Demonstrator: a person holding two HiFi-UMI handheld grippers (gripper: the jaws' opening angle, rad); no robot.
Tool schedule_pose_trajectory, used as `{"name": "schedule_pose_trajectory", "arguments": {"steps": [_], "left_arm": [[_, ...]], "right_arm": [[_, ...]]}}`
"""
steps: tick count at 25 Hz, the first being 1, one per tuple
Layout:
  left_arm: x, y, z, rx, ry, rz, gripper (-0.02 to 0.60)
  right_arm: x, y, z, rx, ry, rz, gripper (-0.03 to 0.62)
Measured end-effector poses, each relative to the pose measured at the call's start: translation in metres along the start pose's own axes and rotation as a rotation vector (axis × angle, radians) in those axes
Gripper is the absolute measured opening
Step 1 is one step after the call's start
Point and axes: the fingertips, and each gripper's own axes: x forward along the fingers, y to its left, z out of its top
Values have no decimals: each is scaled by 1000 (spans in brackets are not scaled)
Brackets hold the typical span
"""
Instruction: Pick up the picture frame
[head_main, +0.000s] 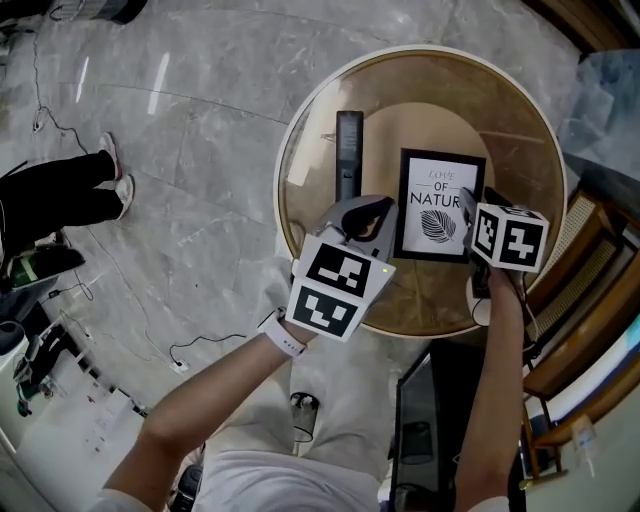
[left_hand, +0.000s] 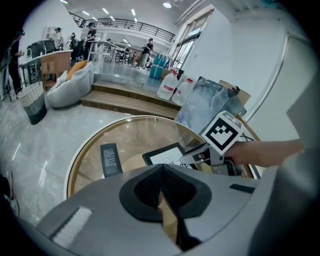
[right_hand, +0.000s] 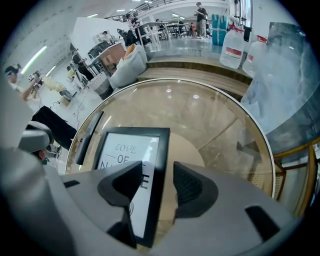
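On the bench (head_main: 520, 110) we count one picture frame (head_main: 438, 205), lying flat, and one remote (head_main: 349, 150). Our right gripper (right_hand: 161, 180) has its jaws apart astride the frame's edge; our left gripper (left_hand: 161, 180) has its jaws together, empty.

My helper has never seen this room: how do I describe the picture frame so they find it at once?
Find the round glass table with the golden rim. The picture frame lies flat on its right half, the open right gripper astride its right edge. Unlike the slim black remote to its left, it is a broad black-edged rectangle holding a white print.
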Motion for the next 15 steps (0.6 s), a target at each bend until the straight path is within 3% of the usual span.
{"name": "schedule_pose_trajectory", "arguments": {"steps": [7, 15], "left_arm": [[-11, -5, -2, 28, 3, -14, -8], [-24, -6, 3, 45, -9, -22, -8]], "right_arm": [[-3, -8, -1, 127, -18, 14, 67], [-18, -8, -3, 150, -101, -95, 60]]}}
